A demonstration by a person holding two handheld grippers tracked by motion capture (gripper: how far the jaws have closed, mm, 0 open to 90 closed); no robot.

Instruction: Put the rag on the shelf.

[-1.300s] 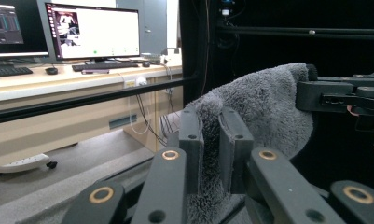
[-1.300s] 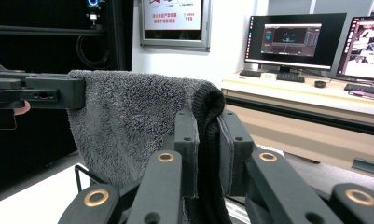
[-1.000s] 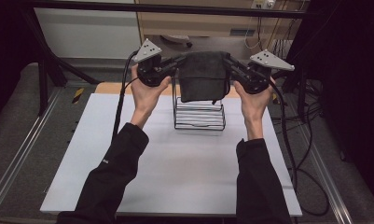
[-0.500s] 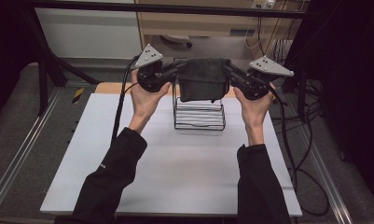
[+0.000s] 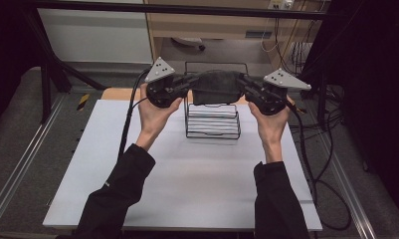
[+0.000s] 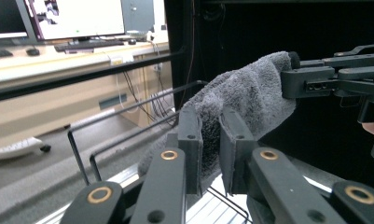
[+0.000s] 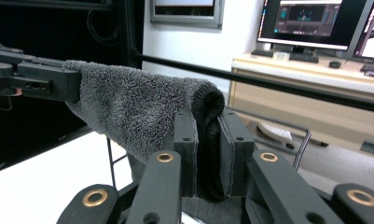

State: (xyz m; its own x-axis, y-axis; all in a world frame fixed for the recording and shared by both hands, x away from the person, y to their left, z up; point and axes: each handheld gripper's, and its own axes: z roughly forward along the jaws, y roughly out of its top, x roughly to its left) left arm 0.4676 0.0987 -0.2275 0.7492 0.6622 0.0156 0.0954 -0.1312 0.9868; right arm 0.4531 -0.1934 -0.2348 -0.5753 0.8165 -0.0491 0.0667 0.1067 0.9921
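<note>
- The left hand-held gripper (image 5: 187, 84) is closed on one end of a dark grey terry towel (image 5: 216, 85); in the left gripper view its jaws stand close together with the pile squeezed between them (image 6: 211, 140).
- The right hand-held gripper (image 5: 244, 84) is clamped on the opposite end, where a folded, hemmed edge (image 7: 208, 140) is pinched between its jaws.
- Holding both ends keeps the towel stretched flat and level in the air, so that it sags only a little in the middle; this looks like the posture for lowering it over something.
- The towel hangs just above a black wire rack (image 5: 213, 119), which stands on the white worktop (image 5: 187, 179) between the person's two hands. It appears clear of the top rail, though from the high view I cannot tell for certain whether the lower edge touches.
- The rack's upright back loop (image 6: 128, 126) rises behind the towel, which suggests that the cloth is meant to be draped over it.
- Writing: monitors (image 7: 315, 21) on a desk behind show screen content, too small to read. No brand or label shows on the towel, rack or grippers.
</note>
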